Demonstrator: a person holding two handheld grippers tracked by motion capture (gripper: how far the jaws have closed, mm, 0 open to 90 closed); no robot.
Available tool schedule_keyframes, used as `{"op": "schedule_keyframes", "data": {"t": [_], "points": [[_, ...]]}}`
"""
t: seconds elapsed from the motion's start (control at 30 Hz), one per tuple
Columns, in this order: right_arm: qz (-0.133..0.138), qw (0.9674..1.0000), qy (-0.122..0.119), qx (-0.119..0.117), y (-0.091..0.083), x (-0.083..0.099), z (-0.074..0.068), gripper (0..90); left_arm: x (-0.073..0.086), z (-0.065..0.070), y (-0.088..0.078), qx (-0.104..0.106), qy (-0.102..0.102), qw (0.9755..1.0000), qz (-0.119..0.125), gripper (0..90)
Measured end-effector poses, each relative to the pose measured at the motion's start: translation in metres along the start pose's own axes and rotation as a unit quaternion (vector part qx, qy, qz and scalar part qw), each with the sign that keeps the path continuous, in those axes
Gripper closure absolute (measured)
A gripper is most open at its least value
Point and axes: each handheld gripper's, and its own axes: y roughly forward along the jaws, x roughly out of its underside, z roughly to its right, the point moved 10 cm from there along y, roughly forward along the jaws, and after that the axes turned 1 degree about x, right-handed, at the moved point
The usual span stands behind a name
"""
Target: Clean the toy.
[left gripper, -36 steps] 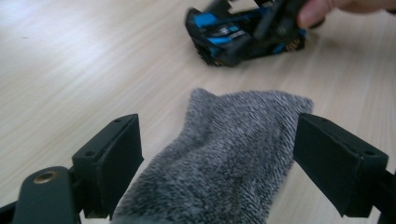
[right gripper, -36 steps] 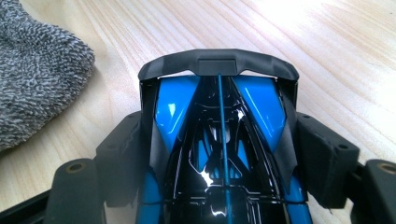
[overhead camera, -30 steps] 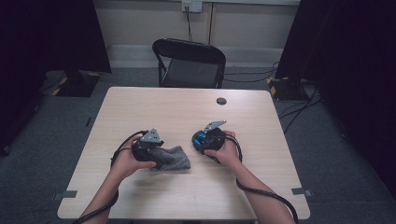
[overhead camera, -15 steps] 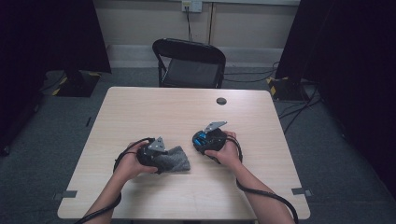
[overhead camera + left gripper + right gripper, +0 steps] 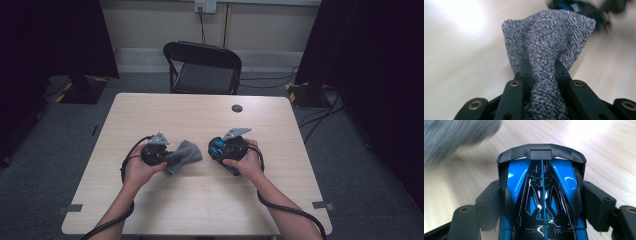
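Observation:
My left gripper point(image 5: 167, 156) is shut on a grey terry cloth point(image 5: 184, 151) left of the table's middle. Its jaws have just been closing with the cloth between them. In the left gripper view the cloth point(image 5: 546, 37) is bunched between the black fingers point(image 5: 526, 72) and fans out above them, off the wood. My right gripper point(image 5: 220, 149) is shut on a blue and black toy car point(image 5: 217, 146) just right of the cloth. In the right gripper view the car point(image 5: 541, 185) sits lengthwise between the pads point(image 5: 489, 205), which press its sides.
The light wooden table point(image 5: 200, 210) has a small dark round disc point(image 5: 237, 108) near its far edge. A black folding chair point(image 5: 202, 67) stands behind the table. Cables lie on the grey floor at the right.
The left gripper dipped toward the cloth, closed on it, and has drawn it up and slightly away from the near edge, bunching it. The right hand and the car have stayed put.

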Motion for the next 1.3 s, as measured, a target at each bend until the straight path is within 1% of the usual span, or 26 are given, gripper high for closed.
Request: {"op": "schedule_keyframes", "data": {"t": [0.03, 0.07, 0.1, 0.2, 0.27, 0.33, 0.37, 0.4, 0.43, 0.5, 0.53, 0.6, 0.67, 0.73, 0.77, 0.9, 0.97, 1.0, 1.13, 1.23, 1.3], "points": [[0.004, 1.0, -0.002, -0.005, -0.003, -0.003, -0.002, 26.0, -0.007, -0.004, -0.001, -0.009, -0.012, 0.9998, 0.01, 74.6], [0.008, 0.9999, -0.005, -0.009, -0.006, -0.007, -0.005, 26.1, -0.012, -0.008, -0.001, -0.02, -0.017, 0.9996, 0.01, 74.7], [0.012, 0.9998, -0.009, -0.01, -0.009, -0.01, -0.007, 26.1, -0.018, -0.011, 0.001, -0.029, -0.019, 0.9993, 0.013, 74.7], [0.026, 0.9993, -0.016, -0.022, -0.017, -0.022, -0.016, 26.1, -0.034, -0.016, 0.008, -0.044, -0.027, 0.9986, 0.015, 74.7], [0.031, 0.9988, -0.024, -0.031, -0.022, -0.029, -0.023, 26.1, -0.043, -0.017, 0.014, -0.052, -0.032, 0.998, 0.014, 74.6], [0.037, 0.9982, -0.031, -0.035, -0.026, -0.035, -0.031, 26.0, -0.047, -0.016, 0.021, -0.066, -0.03, 0.9973, 0.002, 74.6], [0.043, 0.9978, -0.03, -0.04, -0.028, -0.038, -0.034, 26.1, -0.049, -0.013, 0.026, -0.062, -0.03, 0.9976, -0.001, 74.6], [0.046, 0.9977, -0.03, -0.04, -0.029, -0.04, -0.036, 26.0, -0.05, -0.007, 0.031, -0.044, -0.032, 0.9985, 0.0, 74.6], [0.047, 0.9978, -0.03, -0.036, -0.03, -0.043, -0.036, 26.0, -0.052, 0.0, 0.035, -0.028, -0.026, 0.9993, 0.0, 74.6], [0.046, 0.9981, -0.023, -0.032, -0.03, -0.045, -0.034, 26.1, -0.051, 0.011, 0.041, -0.016, -0.017, 0.9997, -0.006, 74.6], [0.045, 0.9981, -0.022, -0.035, -0.03, -0.045, -0.034, 26.1, -0.051, 0.016, 0.043, -0.007, -0.016, 0.9998, -0.007, 74.6], [0.043, 0.9983, -0.023, -0.03, -0.03, -0.046, -0.032, 26.1, -0.05, 0.023, 0.046, 0.008, -0.01, 0.9999, -0.006, 74.7], [0.039, 0.9987, -0.022, -0.025, -0.03, -0.046, -0.03, 26.0, -0.051, 0.026, 0.046, 0.011, 0.003, 0.9999, -0.004, 74.7], [0.036, 0.9988, -0.022, -0.023, -0.029, -0.045, -0.028, 26.0, -0.052, 0.028, 0.043, 0.016, 0.007, 0.9998, -0.001, 74.7], [0.034, 0.999, -0.022, -0.021, -0.029, -0.044, -0.027, 26.0, -0.053, 0.03, 0.042, 0.019, 0.014, 0.9997, 0.001, 74.7], [0.026, 0.9993, -0.019, -0.016, -0.028, -0.042, -0.022, 26.0, -0.053, 0.036, 0.037, 0.025, 0.043, 0.9987, 0.001, 74.8], [0.026, 0.9994, -0.015, -0.019, -0.027, -0.041, -0.021, 26.0, -0.052, 0.038, 0.035, 0.031, 0.051, 0.9982, -0.001, 74.8], [0.024, 0.9994, -0.017, -0.017, -0.027, -0.041, -0.021, 26.0, -0.051, 0.039, 0.035, 0.034, 0.056, 0.9979, 0.001, 74.8], [0.02, 0.9995, -0.018, -0.017, -0.026, -0.04, -0.021, 26.1, -0.048, 0.041, 0.031, 0.042, 0.067, 0.9968, 0.003, 75.0], [0.016, 0.9996, -0.018, -0.015, -0.026, -0.039, -0.019, 26.0, -0.047, 0.044, 0.028, 0.053, 0.067, 0.9963, 0.005, 75.0], [0.016, 0.9996, -0.017, -0.016, -0.025, -0.038, -0.018, 26.1, -0.046, 0.045, 0.026, 0.057, 0.073, 0.9957, 0.004, 75.1]]}}
